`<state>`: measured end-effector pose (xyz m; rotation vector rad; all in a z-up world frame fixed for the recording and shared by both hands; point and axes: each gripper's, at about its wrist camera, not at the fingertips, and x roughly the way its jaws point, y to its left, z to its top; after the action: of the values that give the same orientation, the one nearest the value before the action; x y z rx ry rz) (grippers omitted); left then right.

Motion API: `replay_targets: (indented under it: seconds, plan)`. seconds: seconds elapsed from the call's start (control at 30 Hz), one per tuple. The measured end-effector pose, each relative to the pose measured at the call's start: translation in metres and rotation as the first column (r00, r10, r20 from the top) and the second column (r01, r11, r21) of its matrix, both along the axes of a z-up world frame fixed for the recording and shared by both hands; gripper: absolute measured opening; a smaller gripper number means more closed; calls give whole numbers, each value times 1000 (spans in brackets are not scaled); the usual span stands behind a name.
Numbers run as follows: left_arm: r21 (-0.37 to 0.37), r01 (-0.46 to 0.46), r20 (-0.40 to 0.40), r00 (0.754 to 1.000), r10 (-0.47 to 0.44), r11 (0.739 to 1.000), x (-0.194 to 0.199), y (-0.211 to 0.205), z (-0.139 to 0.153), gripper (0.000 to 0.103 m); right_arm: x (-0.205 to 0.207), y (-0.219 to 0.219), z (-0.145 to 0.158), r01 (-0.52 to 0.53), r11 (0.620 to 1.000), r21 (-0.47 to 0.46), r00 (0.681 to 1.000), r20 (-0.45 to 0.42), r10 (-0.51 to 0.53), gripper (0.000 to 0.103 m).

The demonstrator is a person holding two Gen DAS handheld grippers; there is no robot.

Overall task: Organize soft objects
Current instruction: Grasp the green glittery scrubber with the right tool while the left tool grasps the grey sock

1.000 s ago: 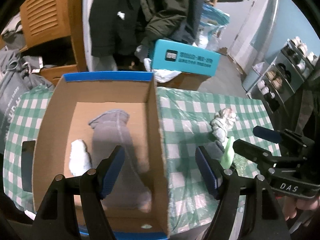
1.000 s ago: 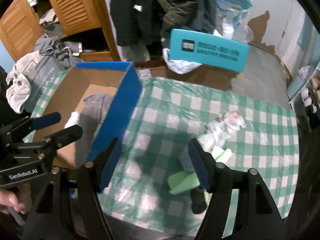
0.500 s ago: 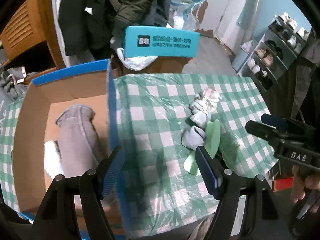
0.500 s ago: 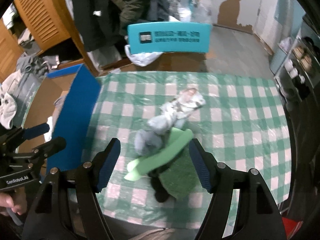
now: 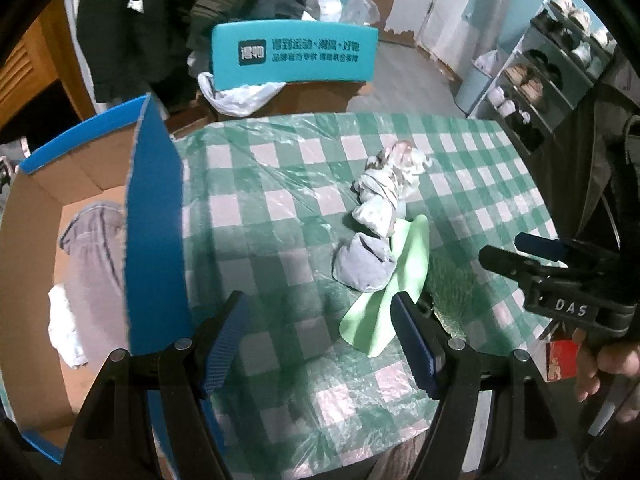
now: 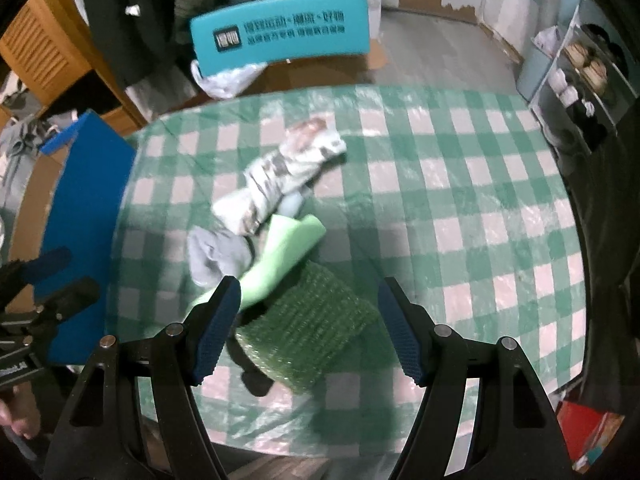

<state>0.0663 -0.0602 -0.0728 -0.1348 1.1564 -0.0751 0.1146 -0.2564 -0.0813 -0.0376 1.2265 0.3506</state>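
Both hand-held grippers hang wide and empty: the right hand-held gripper (image 6: 308, 324) over the green knitted cloth (image 6: 308, 332), the left hand-held gripper (image 5: 320, 340) beside the light green cloth (image 5: 388, 292). Take the knitted cloth at its middle. The cardboard box (image 5: 154, 216) wall stands left of the pile, with bare tabletop (image 6: 460, 208) to the right.

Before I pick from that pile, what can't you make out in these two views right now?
- Dark object under the green mesh scrubber: mostly covered, unidentifiable.
- Cardboard box interior: right wrist view shows only its blue wall; left wrist view cuts its near corner.
- Patterned cloth bundle: motion-blurred in right wrist view.
- Light green cloth: lower end behind left gripper finger.
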Motion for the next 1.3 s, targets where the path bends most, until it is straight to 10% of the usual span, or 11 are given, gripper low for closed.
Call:
replay_targets:
  seconds: [0.63, 1.3]
  plan:
    - [-10, -3, -94, 996, 2, 1000, 36, -18, -51, 75, 10, -8, -80, -22, 994, -110, 988, -155, 4, 71]
    - [-41, -5, -117, 993, 0, 999, 57, -28, -67, 80, 38, -54, -94, 82, 985, -150, 985, -137, -103, 71]
